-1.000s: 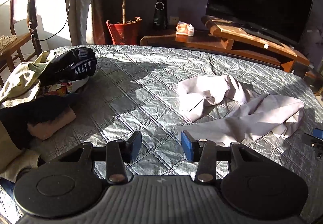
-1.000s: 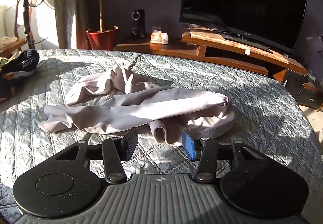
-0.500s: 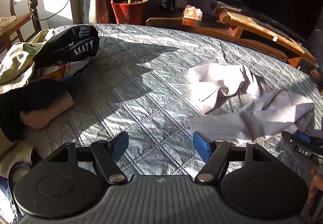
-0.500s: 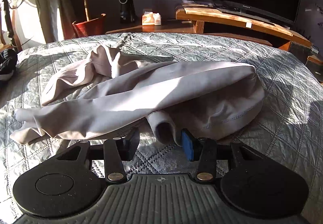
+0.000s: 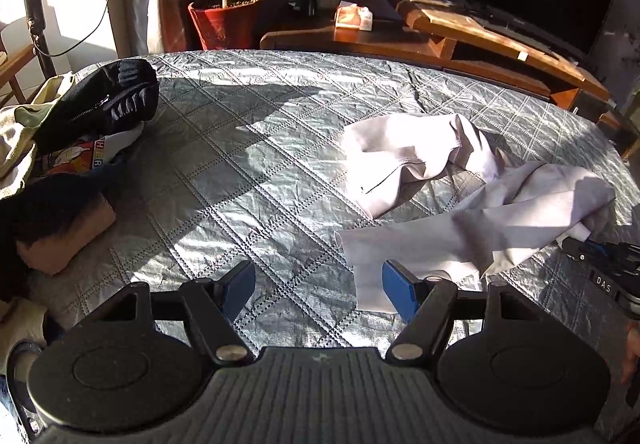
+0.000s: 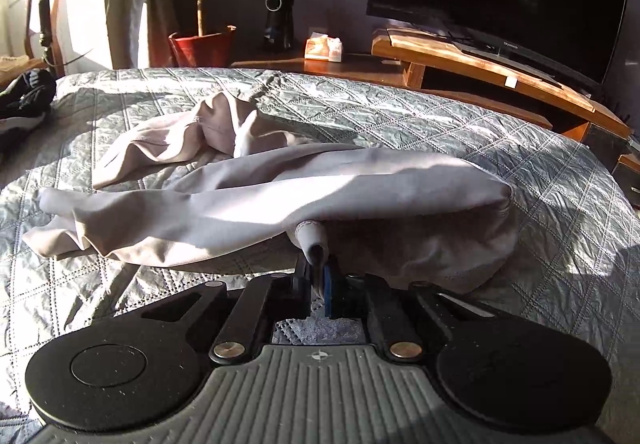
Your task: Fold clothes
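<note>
The far end of the pale grey garment [image 6: 256, 200] dips behind its own raised fold, and the pile of dark clothes [image 5: 80, 132] runs off the left edge, so what its pieces are is hard to make out. The right gripper [image 6: 318, 280] has its jaws pressed together on a rolled hem of the garment, lifting that edge off the quilted bedspread [image 6: 460, 136]. The left gripper [image 5: 319, 290] hovers with jaws spread wide and nothing between them; the garment's near corner lies just beside its right finger.
</note>
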Demonstrator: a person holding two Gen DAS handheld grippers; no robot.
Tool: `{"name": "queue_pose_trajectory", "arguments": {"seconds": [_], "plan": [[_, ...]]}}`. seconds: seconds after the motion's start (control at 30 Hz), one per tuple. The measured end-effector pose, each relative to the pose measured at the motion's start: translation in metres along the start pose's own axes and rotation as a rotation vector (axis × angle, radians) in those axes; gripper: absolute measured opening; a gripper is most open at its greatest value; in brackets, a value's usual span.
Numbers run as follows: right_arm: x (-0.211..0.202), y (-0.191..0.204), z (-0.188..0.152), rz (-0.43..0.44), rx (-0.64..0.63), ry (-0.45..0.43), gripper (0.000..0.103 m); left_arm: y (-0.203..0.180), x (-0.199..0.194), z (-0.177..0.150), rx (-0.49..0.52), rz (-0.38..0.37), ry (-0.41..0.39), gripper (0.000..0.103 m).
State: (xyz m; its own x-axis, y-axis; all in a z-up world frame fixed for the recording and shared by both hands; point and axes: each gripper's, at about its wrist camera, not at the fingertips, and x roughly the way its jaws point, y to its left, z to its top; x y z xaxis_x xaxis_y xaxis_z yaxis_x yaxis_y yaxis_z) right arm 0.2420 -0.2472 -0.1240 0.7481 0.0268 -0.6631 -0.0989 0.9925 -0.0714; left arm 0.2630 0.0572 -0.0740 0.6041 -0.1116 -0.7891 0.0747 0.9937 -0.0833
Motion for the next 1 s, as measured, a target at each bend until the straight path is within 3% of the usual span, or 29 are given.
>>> {"name": "queue_pose_trajectory", "arguments": {"seconds": [0.2, 0.3, 0.4, 0.6, 0.7, 0.8, 0.87, 0.93, 1.0], "plan": [[-0.056, -0.017, 0.026, 0.012, -0.093, -0.124, 0.007, -0.004, -0.003, 0.004, 0.014, 0.003, -0.026, 0.067], [-0.087, -0.035, 0.047, 0.041, -0.05, -0.22, 0.007, -0.009, -0.006, 0.004, 0.04, 0.004, -0.042, 0.067], [-0.106, -0.047, 0.064, 0.067, -0.017, -0.247, 0.007, -0.013, -0.007, 0.005, 0.057, 0.006, -0.046, 0.067], [-0.127, -0.03, 0.107, 0.178, -0.073, -0.273, 0.007, -0.006, -0.01, 0.008, 0.038, 0.026, -0.062, 0.07], [-0.15, -0.017, 0.135, 0.232, -0.109, -0.384, 0.007, 0.0, -0.014, 0.011, 0.037, 0.057, -0.09, 0.07], [-0.168, 0.0, 0.147, 0.192, -0.255, -0.47, 0.007, 0.009, -0.017, 0.014, 0.007, 0.071, -0.096, 0.071], [-0.167, 0.0, 0.139, 0.159, -0.303, -0.435, 0.007, 0.014, -0.018, 0.015, -0.01, 0.072, -0.099, 0.071], [-0.15, 0.008, 0.109, 0.02, -0.52, -0.347, 0.008, 0.019, -0.02, 0.016, -0.025, 0.071, -0.102, 0.071], [-0.113, 0.008, 0.068, -0.102, -0.727, -0.106, 0.008, 0.023, -0.021, 0.018, -0.04, 0.071, -0.105, 0.071]]}}
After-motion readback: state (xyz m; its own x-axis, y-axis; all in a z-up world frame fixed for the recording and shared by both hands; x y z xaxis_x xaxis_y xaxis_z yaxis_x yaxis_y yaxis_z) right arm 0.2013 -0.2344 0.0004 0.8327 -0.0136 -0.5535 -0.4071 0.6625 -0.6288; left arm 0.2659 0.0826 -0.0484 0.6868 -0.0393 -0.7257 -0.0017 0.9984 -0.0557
